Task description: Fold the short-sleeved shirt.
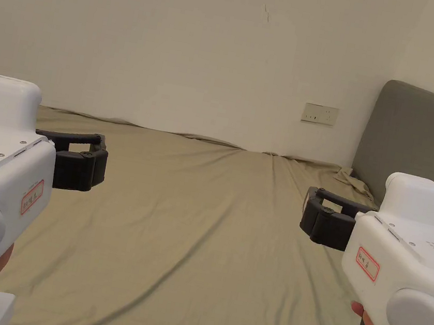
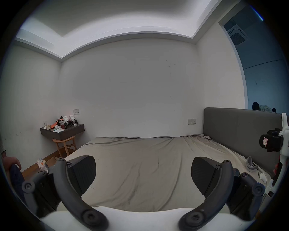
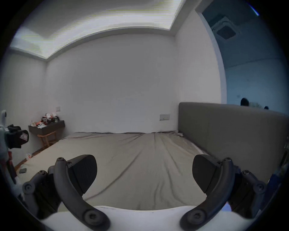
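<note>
I hold both grippers level above a bed covered by a wrinkled beige sheet (image 1: 198,230). In the head view my left gripper (image 1: 98,160) is at the left and my right gripper (image 1: 309,213) at the right, both pointing toward the far wall. In the left gripper view its jaws stand wide apart around my left gripper (image 2: 143,175), with only the sheet (image 2: 140,156) behind them. My right gripper (image 3: 144,174) is likewise open with nothing held, above the sheet (image 3: 133,156). The other gripper (image 2: 271,141) shows at the edge there, and the left one (image 3: 16,138) in the right gripper view.
A grey padded headboard (image 1: 423,149) runs along the bed's right side. A wall shelf (image 2: 62,131) with clutter hangs over a wooden stool (image 2: 65,144) at the left. Small grey and white items (image 2: 251,164) lie by the headboard. A hand (image 2: 11,161) shows at the far left.
</note>
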A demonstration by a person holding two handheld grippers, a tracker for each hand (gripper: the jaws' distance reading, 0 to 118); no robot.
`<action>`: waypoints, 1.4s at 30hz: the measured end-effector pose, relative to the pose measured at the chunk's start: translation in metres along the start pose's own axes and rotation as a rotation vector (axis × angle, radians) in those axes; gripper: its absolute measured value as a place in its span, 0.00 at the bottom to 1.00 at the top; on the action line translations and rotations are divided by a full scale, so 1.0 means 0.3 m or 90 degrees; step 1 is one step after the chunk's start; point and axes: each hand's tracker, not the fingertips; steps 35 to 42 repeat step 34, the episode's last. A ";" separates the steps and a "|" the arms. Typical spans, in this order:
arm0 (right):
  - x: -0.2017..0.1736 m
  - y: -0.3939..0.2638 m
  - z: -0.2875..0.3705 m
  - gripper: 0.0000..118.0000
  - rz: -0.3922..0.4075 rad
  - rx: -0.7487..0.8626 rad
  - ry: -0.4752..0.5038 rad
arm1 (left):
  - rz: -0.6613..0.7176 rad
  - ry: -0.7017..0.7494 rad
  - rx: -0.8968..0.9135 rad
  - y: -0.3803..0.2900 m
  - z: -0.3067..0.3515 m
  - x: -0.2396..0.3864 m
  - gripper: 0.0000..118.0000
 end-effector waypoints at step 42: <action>-0.042 -0.011 -0.069 1.00 -0.131 -0.060 0.055 | 0.017 -0.025 -0.005 -0.002 -0.031 0.031 1.00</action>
